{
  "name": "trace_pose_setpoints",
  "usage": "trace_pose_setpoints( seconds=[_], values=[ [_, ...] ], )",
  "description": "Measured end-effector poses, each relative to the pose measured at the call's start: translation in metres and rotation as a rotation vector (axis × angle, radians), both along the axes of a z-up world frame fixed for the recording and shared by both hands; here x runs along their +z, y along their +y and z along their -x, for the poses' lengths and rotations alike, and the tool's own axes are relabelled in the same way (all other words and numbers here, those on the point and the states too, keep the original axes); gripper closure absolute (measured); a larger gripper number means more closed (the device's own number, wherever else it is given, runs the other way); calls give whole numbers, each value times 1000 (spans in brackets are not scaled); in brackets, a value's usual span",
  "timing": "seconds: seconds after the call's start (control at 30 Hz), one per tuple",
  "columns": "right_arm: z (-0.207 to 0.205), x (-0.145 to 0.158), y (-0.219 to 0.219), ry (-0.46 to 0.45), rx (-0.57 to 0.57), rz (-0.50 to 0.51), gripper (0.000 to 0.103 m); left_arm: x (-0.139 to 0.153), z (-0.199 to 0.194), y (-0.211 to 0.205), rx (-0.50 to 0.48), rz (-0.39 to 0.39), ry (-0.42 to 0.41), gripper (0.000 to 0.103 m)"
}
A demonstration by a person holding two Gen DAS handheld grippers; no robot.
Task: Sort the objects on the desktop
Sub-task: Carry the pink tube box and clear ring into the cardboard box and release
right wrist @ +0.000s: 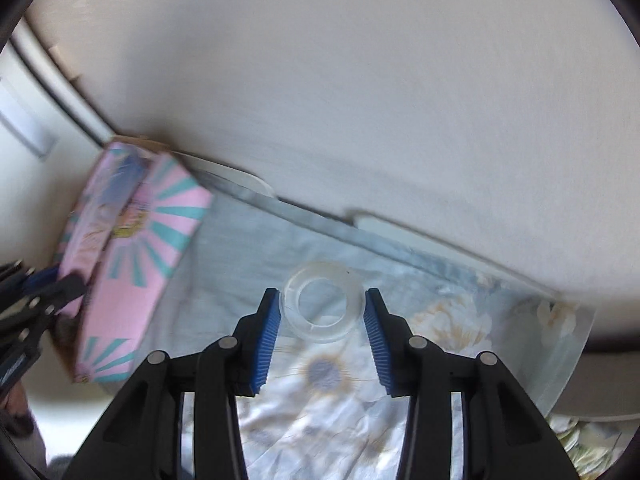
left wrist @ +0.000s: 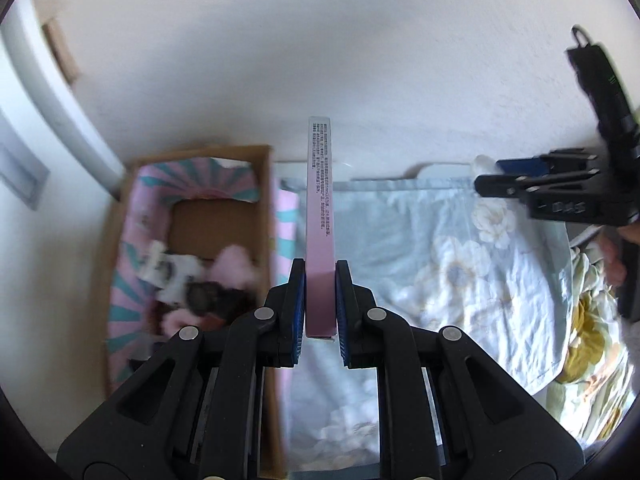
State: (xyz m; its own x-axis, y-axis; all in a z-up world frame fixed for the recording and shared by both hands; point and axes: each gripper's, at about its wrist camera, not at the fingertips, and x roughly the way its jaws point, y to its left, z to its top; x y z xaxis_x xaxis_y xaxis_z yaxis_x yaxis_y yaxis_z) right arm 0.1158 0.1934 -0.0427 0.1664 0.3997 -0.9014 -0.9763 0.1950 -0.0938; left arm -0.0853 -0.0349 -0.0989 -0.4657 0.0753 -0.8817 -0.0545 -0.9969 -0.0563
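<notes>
My left gripper (left wrist: 320, 276) is shut on a thin pink box (left wrist: 320, 208), held edge-on and upright in the air, with small print along its side. To its left stands an open cardboard box (left wrist: 264, 200) with pink and teal flaps; soft pink things and a dark object lie blurred inside. My right gripper (right wrist: 322, 294) is shut on a clear tape roll (right wrist: 292, 308), its blue pads (right wrist: 270, 320) against both sides of the roll, above the cloth. The right gripper (left wrist: 492, 182) also shows at the right of the left wrist view.
A pale blue floral cloth (right wrist: 320, 400) covers the glass tabletop (right wrist: 560, 360), which runs along a white wall (right wrist: 360, 120). The pink and teal box (right wrist: 132, 264) stands at the table's left end. A hand (left wrist: 616, 264) shows at the right edge.
</notes>
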Motion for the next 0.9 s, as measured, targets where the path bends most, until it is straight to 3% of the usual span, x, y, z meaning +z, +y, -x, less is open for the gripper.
trace_pose_setpoints(
  seconds=[0.07,0.3,0.6,0.9],
  values=[
    [11,15,1,7,43,-5,64,8,-3,-14,17,6,6,91],
    [69,10,59,16,205,-18,64,11,-20,-65,108,17,-7,91],
    [157,-35,111,49,420,57,64,-20,-49,-114,198,17,-86,91],
    [211,-75,119,30,584,195,64,-35,-68,-130,236,-15,-106,91]
  ],
)
